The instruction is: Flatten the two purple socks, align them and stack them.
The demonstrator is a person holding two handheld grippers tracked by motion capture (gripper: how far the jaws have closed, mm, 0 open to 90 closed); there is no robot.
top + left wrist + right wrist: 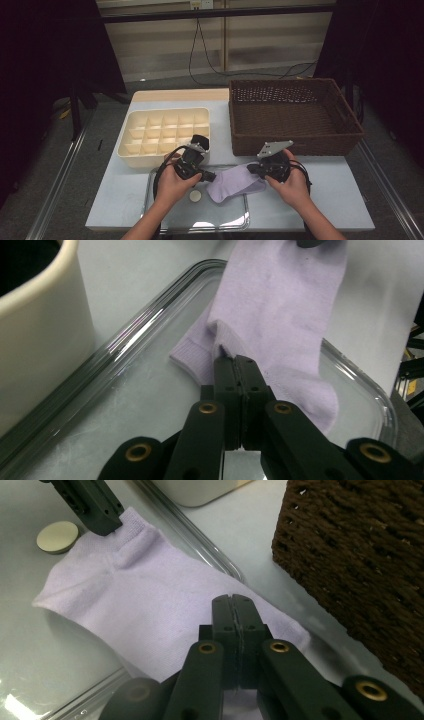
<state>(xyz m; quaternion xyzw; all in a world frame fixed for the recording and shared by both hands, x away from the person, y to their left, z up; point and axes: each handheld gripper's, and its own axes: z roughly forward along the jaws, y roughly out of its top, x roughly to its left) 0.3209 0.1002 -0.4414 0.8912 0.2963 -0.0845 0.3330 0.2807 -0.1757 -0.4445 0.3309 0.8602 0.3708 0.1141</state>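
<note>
A lavender sock [235, 182] lies half on a clear glass tray [165, 212], with its toe end out on the table. My left gripper [235, 360] is shut on the sock [280, 305] at its ribbed cuff, where a small ridge of fabric runs up to the tips. From the right gripper view that same gripper [102, 522] sits on the cuff corner. My right gripper [233, 599] is shut too, its tips resting on top of the sock [150, 580] near the toe, and no fold of fabric shows between them. In the high view the left gripper [207, 176] and right gripper [251, 170] face each other across the sock.
A cream divided organiser [165, 131] stands behind the left hand. A brown wicker basket [295, 112] stands behind the right gripper, close by in the right gripper view [360, 555]. A small pale round disc [195, 196] lies on the tray beside the sock.
</note>
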